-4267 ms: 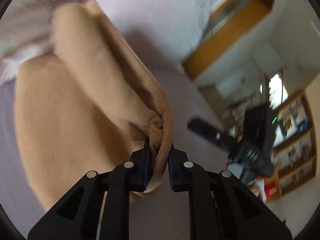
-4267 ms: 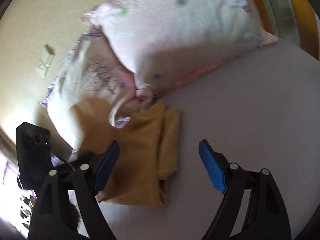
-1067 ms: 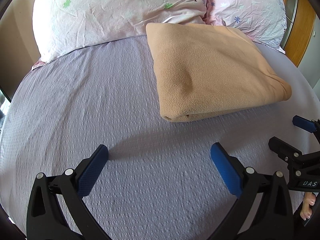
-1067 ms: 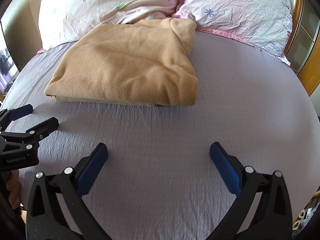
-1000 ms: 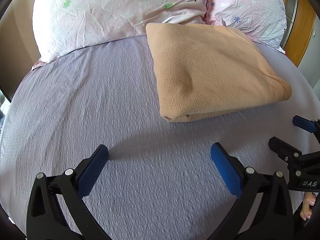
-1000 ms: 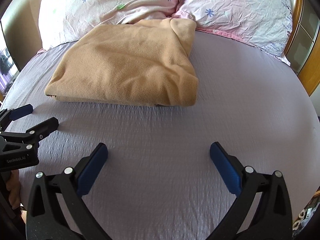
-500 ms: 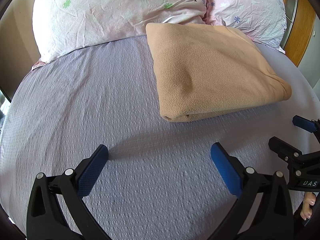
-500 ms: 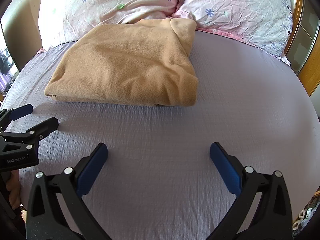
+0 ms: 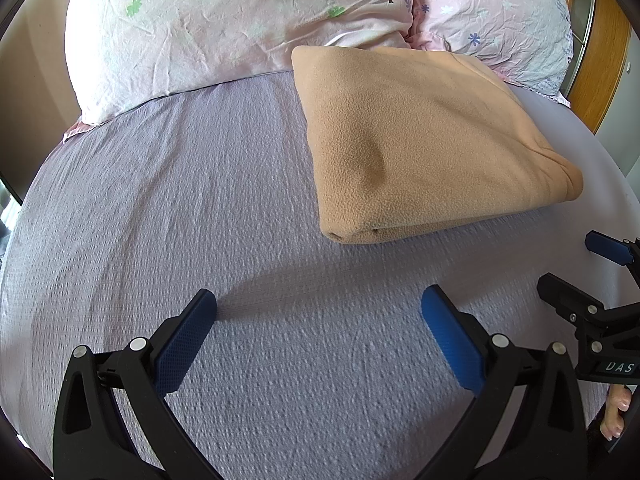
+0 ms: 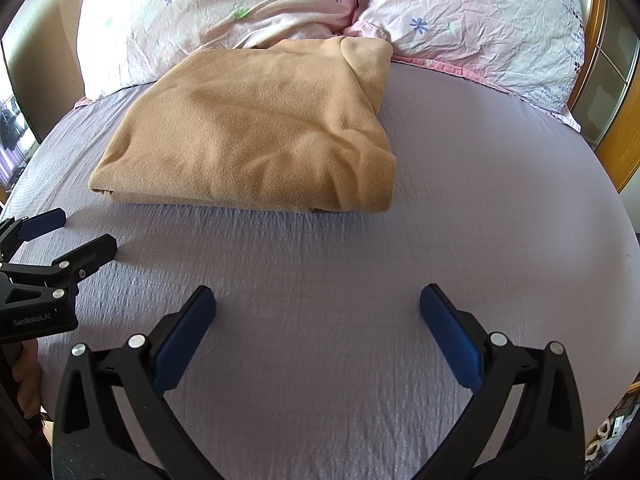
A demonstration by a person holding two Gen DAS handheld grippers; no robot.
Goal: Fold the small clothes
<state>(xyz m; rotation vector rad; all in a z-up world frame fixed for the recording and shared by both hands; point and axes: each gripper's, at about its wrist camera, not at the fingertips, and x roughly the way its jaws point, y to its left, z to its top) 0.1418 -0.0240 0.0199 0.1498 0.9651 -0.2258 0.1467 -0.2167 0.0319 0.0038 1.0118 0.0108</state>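
Note:
A tan fleece garment (image 9: 424, 136) lies folded in a thick rectangle on the lilac bed sheet (image 9: 200, 208), its far edge against the pillows. It also shows in the right wrist view (image 10: 256, 136). My left gripper (image 9: 318, 308) is open and empty, hovering over the sheet in front of the garment's left corner. My right gripper (image 10: 318, 304) is open and empty, over the sheet in front of the garment's right corner. Each gripper shows at the edge of the other's view: the right one (image 9: 588, 280), the left one (image 10: 60, 236).
Two pink floral pillows (image 9: 240, 20) (image 10: 480, 20) lie along the head of the bed. A wooden bed frame (image 9: 600, 40) stands at the far right. The bed edge curves down on both sides.
4.3 s ago my left gripper was shut on a fold of the garment; it has let go. Both grippers have drawn back from it. Over the last second nothing moved.

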